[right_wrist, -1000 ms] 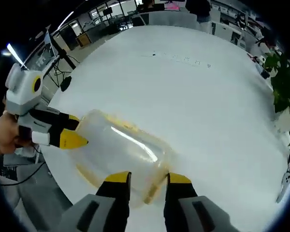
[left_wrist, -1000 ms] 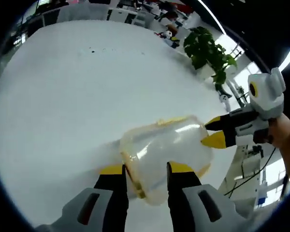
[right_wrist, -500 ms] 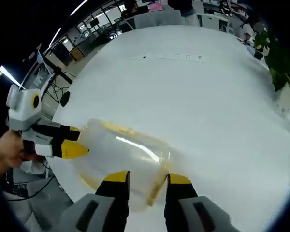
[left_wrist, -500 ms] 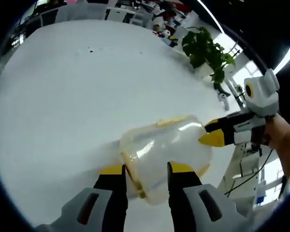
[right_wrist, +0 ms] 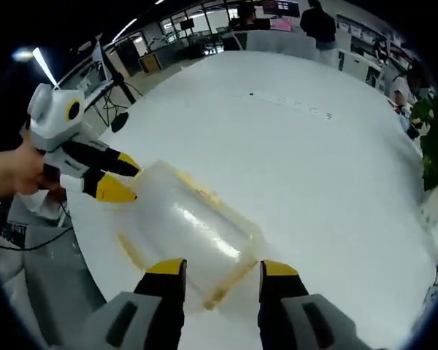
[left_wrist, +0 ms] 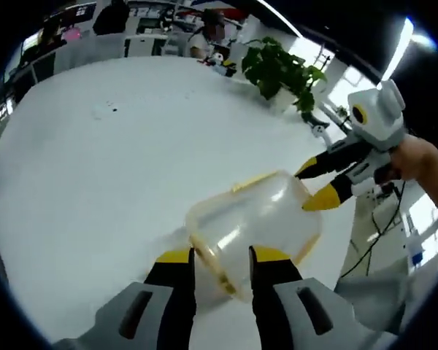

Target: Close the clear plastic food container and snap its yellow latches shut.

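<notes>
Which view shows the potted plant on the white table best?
The left gripper view: the potted plant sits whole at the table's far edge, leaves and pot visible. In the right gripper view only some leaves show, cut off at the picture's right edge.

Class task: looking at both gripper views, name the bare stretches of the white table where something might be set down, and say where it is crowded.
The white table is bare from the clear container to the far edge by the potted plant, apart from faint marks. It is crowded at the near edge, where the left gripper and right gripper close in on the container's ends.
</notes>
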`<action>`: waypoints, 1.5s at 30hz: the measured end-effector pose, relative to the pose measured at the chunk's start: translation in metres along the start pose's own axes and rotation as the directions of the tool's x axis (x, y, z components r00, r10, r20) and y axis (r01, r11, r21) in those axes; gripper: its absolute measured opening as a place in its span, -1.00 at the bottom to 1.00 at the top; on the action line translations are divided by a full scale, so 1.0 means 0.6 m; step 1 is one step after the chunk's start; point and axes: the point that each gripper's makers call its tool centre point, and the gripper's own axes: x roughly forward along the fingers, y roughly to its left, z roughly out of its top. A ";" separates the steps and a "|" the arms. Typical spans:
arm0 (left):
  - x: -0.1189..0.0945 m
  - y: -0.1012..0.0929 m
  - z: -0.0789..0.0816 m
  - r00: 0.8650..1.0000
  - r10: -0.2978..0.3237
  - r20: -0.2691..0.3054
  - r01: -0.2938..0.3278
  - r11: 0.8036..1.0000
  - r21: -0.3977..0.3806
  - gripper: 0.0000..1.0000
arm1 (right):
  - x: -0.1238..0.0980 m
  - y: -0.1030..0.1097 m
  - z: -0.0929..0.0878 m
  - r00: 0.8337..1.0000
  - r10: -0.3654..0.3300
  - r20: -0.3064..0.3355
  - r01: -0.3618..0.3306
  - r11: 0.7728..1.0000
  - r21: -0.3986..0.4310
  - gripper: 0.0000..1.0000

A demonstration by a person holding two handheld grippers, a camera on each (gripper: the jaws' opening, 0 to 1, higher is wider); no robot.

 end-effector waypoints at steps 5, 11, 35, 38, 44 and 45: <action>-0.012 -0.011 0.027 0.997 -0.054 0.063 0.047 0.992 0.116 -0.30 | -0.011 0.005 0.009 0.999 0.017 0.030 -0.013 0.993 -0.121 -0.17; -0.019 -0.041 0.046 0.990 -0.130 0.063 0.106 0.949 0.298 -0.25 | -0.022 0.009 0.010 1.000 0.007 0.005 -0.005 0.955 -0.296 -0.07; 0.018 -0.127 0.033 0.951 -0.270 -0.152 0.298 0.668 0.682 -0.47 | -0.013 0.099 0.075 0.966 0.251 0.060 -0.161 0.768 -0.619 -0.42; 0.024 -0.131 0.022 0.946 -0.271 -0.175 0.314 0.646 0.696 -0.44 | -0.007 0.098 0.081 0.968 0.246 0.055 -0.158 0.762 -0.629 -0.43; 0.027 -0.137 0.023 0.940 -0.296 -0.168 0.328 0.659 0.677 -0.44 | 0.013 0.103 0.078 0.970 0.242 0.012 -0.177 0.742 -0.646 -0.35; 0.028 -0.135 0.019 0.941 -0.287 -0.180 0.330 0.654 0.681 -0.43 | 0.016 0.106 0.078 0.968 0.250 0.005 -0.187 0.738 -0.649 -0.35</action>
